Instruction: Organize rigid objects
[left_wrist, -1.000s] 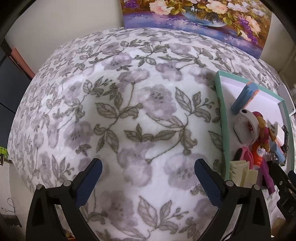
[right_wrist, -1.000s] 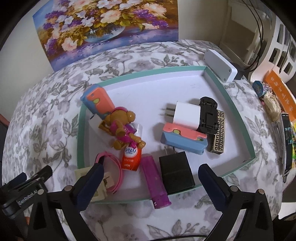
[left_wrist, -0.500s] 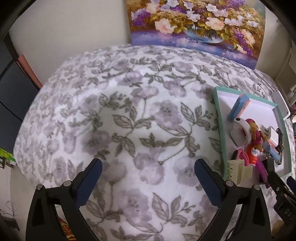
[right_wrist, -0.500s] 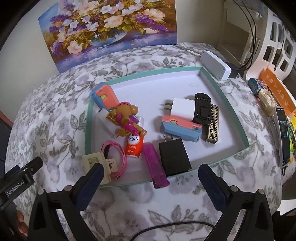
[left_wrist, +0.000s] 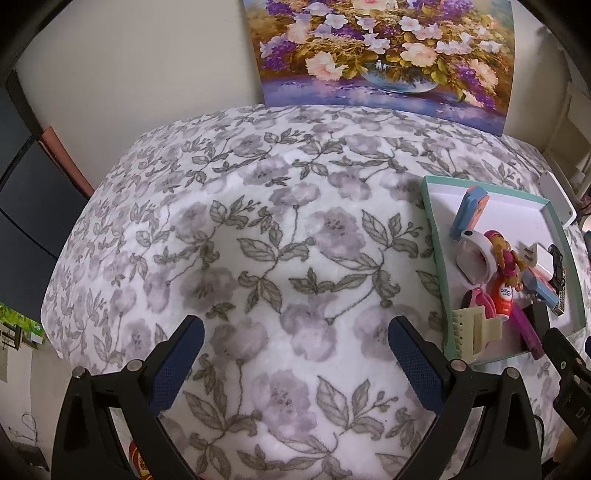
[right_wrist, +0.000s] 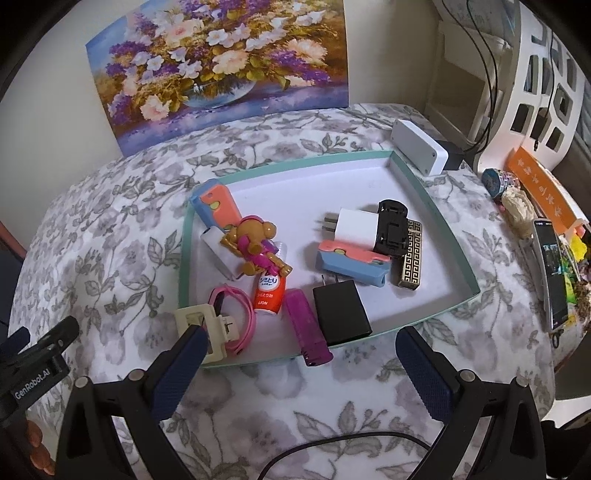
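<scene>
A teal-rimmed white tray (right_wrist: 439, 206) on the flowered cloth holds several small rigid objects: a black charger (right_wrist: 341, 312), a white charger (right_wrist: 354, 225), a purple lighter (right_wrist: 307, 332), an orange bottle (right_wrist: 266, 293), a brown figurine (right_wrist: 255, 240), a pink band (right_wrist: 240, 317) and a cream clip (right_wrist: 201, 325). My right gripper (right_wrist: 299, 369) is open and empty, just in front of the tray's near rim. My left gripper (left_wrist: 295, 354) is open and empty over bare cloth, left of the tray (left_wrist: 432, 229).
A flower painting (right_wrist: 218, 66) leans on the back wall. A white box (right_wrist: 419, 151) sits behind the tray. A phone (right_wrist: 552, 273), an orange box (right_wrist: 543, 188) and clutter lie at the right table edge. A black cable (right_wrist: 351, 443) runs beneath my right gripper.
Both grippers have pulled back and risen, so more of the table and painting shows. Objects in the tray have not moved. Both grippers stay open.
</scene>
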